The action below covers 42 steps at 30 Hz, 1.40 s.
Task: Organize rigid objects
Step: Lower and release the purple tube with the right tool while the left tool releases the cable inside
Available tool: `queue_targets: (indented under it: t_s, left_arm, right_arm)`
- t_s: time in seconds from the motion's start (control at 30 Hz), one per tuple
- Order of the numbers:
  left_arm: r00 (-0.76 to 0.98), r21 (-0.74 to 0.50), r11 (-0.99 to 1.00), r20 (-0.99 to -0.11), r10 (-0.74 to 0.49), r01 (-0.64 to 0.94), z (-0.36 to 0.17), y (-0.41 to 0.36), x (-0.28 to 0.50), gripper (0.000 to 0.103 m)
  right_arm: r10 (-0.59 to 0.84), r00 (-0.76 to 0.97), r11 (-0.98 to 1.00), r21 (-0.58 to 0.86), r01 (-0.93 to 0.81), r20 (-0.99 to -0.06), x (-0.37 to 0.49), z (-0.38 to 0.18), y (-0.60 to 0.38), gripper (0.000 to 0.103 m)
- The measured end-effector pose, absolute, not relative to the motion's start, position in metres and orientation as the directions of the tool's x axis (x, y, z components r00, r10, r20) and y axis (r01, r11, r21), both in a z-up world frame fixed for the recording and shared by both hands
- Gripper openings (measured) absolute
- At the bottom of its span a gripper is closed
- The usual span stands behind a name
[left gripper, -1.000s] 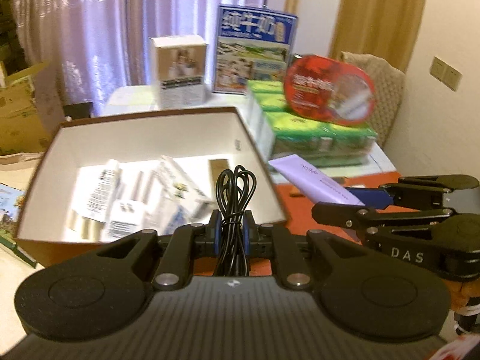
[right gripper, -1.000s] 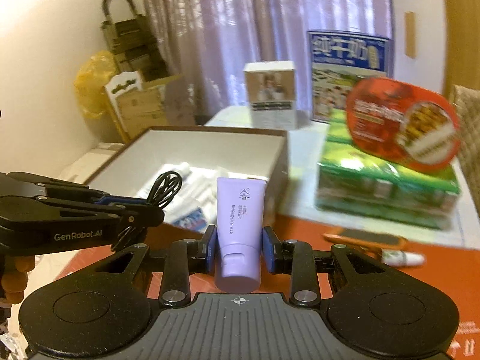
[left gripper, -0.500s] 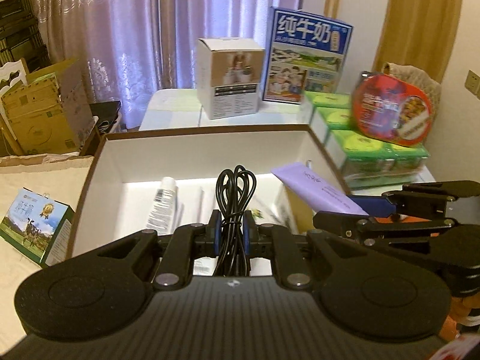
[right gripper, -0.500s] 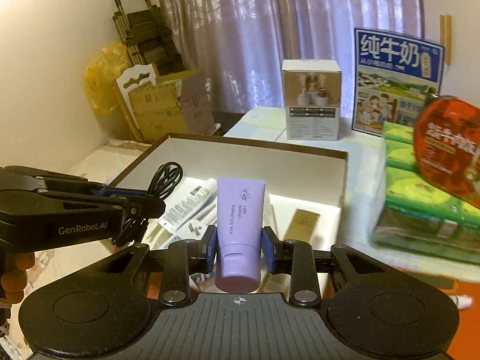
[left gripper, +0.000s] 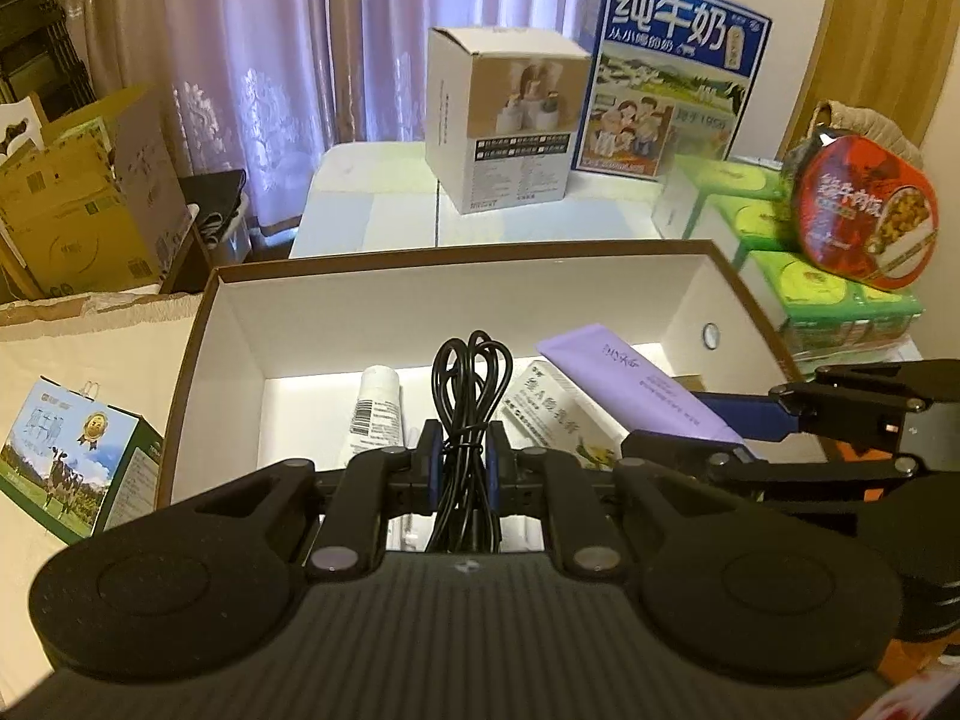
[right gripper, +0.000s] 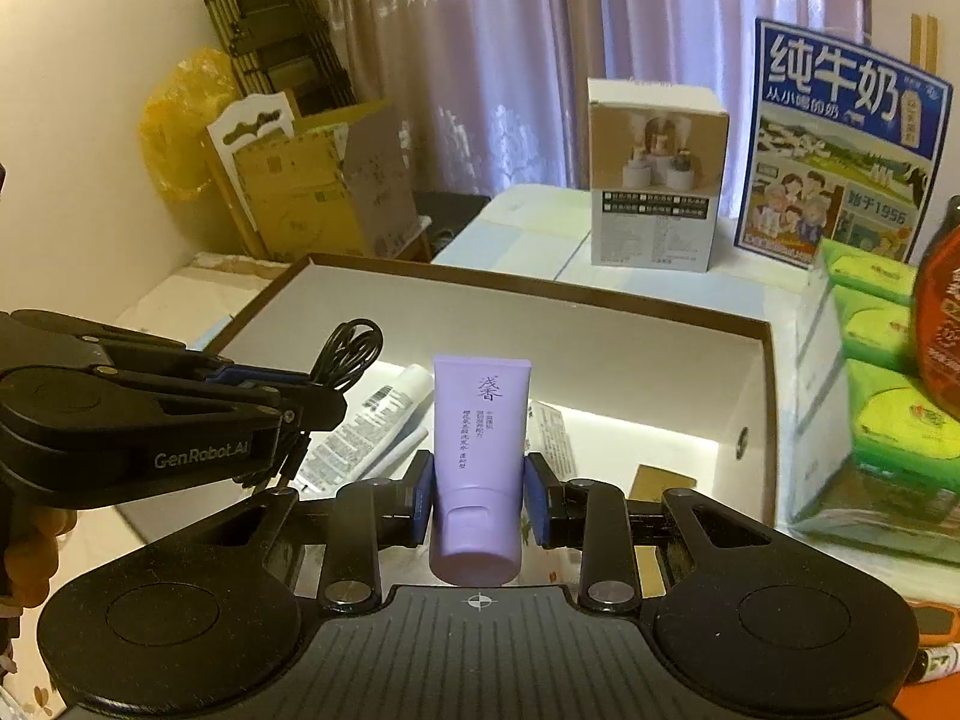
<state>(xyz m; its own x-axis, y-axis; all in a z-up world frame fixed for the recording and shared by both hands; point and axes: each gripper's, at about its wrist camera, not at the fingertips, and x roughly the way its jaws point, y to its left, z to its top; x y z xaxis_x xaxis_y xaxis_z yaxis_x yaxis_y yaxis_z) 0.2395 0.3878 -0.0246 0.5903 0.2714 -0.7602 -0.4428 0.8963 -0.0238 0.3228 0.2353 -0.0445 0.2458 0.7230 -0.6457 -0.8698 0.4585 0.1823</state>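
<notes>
My left gripper (left gripper: 461,468) is shut on a coiled black cable (left gripper: 471,396) and holds it over the near part of an open white box with a brown rim (left gripper: 456,255). My right gripper (right gripper: 479,498) is shut on a purple tube (right gripper: 480,438) with its cap toward me, also over the box (right gripper: 540,294). The box holds a white tube (left gripper: 377,408), a white carton (left gripper: 552,414) and other small packages. Each gripper shows in the other's view: the right one with the purple tube (left gripper: 636,390), the left one with the cable (right gripper: 351,351).
Behind the box stand a white product carton (left gripper: 507,126) and a blue milk carton (left gripper: 672,72). Green packs (left gripper: 828,294) topped by a red bowl (left gripper: 864,216) sit at right. A small milk box (left gripper: 66,462) lies at left, with cardboard boxes (left gripper: 84,204) beyond.
Both grippers have moved left and forward, from beside the box's right wall to over its inside. Each still holds its object.
</notes>
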Motion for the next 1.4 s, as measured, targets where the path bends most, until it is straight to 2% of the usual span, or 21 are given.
queue_targets:
  t_s: [0.77, 0.87, 1.07, 1.2, 1.4]
  left_arm:
    - [0.527, -0.045, 0.896, -0.822, 0.218, -0.441, -0.063, 0.435, 0.293, 0.011]
    - [0.530, -0.042, 0.893, -0.817, 0.228, -0.448, -0.062, 0.438, 0.291, 0.016]
    - [0.523, -0.041, 0.884, -0.818, 0.237, -0.465, -0.062, 0.444, 0.282, 0.018]
    - [0.519, -0.040, 0.878, -0.819, 0.244, -0.477, -0.061, 0.446, 0.276, 0.024]
    - [0.529, -0.045, 0.874, -0.811, 0.252, -0.485, -0.054, 0.447, 0.266, 0.032]
  right_arm:
    - [0.669, 0.235, 0.503, 0.196, -0.842, -0.706, 0.364, -0.069, 0.279, 0.028]
    - [0.668, 0.232, 0.503, 0.199, -0.841, -0.707, 0.365, -0.069, 0.280, 0.028]
    - [0.668, 0.228, 0.498, 0.199, -0.844, -0.708, 0.364, -0.070, 0.283, 0.028]
    - [0.670, 0.227, 0.496, 0.199, -0.845, -0.706, 0.365, -0.070, 0.286, 0.029]
    - [0.738, 0.222, 0.452, 0.222, -0.864, -0.637, 0.360, -0.060, 0.286, 0.029]
